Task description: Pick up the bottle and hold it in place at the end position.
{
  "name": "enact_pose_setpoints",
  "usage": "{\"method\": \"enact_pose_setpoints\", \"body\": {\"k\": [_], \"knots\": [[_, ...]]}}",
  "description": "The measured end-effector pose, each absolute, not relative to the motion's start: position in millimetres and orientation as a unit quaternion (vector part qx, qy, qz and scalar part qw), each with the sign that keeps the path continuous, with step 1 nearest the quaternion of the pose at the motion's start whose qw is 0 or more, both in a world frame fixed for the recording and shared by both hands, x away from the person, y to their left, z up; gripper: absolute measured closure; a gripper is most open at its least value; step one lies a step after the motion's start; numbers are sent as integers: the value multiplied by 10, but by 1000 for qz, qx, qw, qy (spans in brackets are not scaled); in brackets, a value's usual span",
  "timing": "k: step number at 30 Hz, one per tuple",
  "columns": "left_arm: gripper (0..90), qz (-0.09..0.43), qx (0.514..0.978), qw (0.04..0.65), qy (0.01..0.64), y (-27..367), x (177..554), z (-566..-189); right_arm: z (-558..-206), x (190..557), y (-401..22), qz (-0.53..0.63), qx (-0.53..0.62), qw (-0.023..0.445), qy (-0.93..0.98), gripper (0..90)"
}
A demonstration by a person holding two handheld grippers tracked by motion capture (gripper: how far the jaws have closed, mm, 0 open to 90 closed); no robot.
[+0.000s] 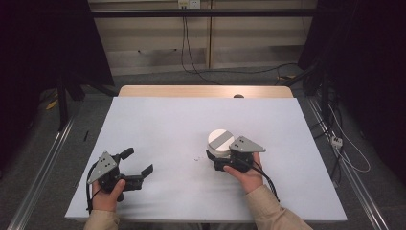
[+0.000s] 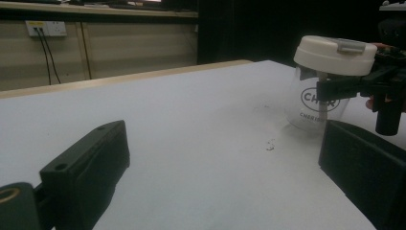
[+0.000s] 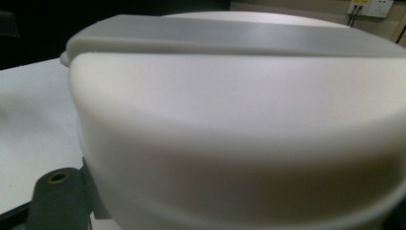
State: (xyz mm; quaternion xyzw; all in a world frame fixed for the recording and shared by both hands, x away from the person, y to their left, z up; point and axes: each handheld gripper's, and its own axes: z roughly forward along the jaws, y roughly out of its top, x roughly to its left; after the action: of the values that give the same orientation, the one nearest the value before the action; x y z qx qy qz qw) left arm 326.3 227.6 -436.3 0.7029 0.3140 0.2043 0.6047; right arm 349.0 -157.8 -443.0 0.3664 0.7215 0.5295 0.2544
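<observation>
While the left gripper (image 1: 140, 163) rests near the table's front-left corner with its jaws spread wide and nothing between them, the right gripper (image 1: 216, 158) has its jaws clamped on a clear plastic cup (image 2: 316, 103) just under its broad cream lid (image 2: 335, 55). The cup stands upright on the white table (image 1: 158, 124), right of centre and close to the person's right hand (image 1: 245, 176); it bears dark printed lettering on its side, and a grey strip crosses the lid's top. In the right gripper view the lid looms directly ahead, with one black jaw tip at the lower left. By the look of things the grasp is the step in hand — the cup is gripped but not yet lifted. A next move would call for a steady, level lift, since the hold sits high on a thin wall and a tilt could slip it or pop the lid. A few small specks (image 1: 196, 158) lie on the table between the two grippers — well clear of the cup.
</observation>
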Motion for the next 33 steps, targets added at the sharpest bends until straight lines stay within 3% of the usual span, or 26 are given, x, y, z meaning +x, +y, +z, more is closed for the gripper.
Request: {"method": "enact_pose_setpoints", "body": {"k": [33], "knots": [[31, 202, 704, 606, 311, 2248, 3279, -4374, -4392, 3825, -1485, 519, 373, 249, 728, 188]]}}
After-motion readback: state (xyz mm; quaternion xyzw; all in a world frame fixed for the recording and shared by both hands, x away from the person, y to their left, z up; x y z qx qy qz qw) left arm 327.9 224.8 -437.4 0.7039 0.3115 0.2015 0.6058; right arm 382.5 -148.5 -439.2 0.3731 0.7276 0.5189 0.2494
